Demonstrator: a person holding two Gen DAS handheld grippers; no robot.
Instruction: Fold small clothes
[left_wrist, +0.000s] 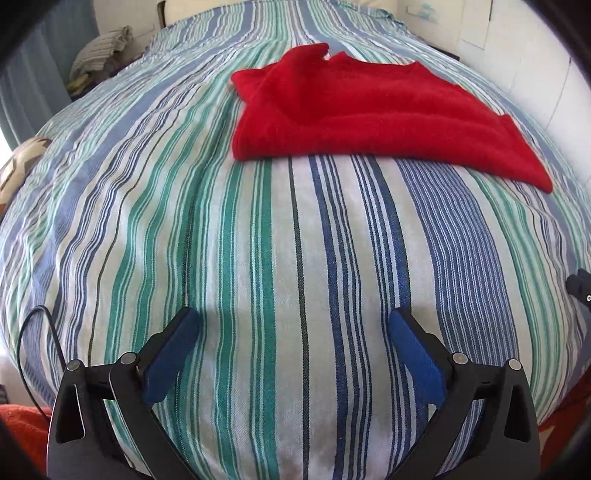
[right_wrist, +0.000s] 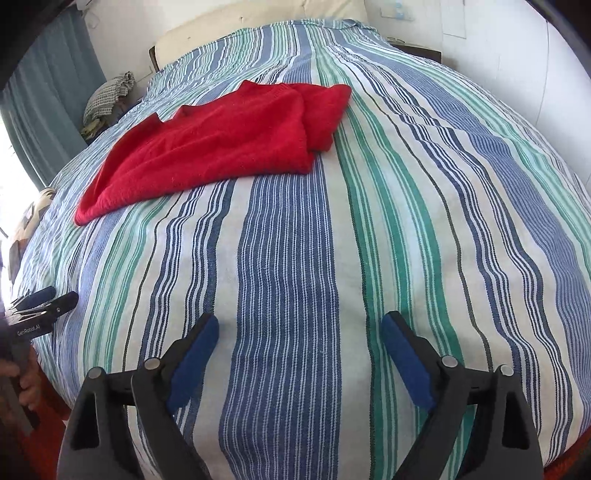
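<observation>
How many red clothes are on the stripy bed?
1: a red sweater, partly folded, lies on the striped bedspread beyond both open grippers. Nothing else red lies on it.

— Carrying everything: a bed, covered by a striped sheet in blue, green and white.
— Lying on it?
— A red garment, folded over, flat on the sheet toward the far half. Seen from the right too, one layer overlapping another at the right end.
— Wrinkles?
— A few shallow creases along the left side.
</observation>
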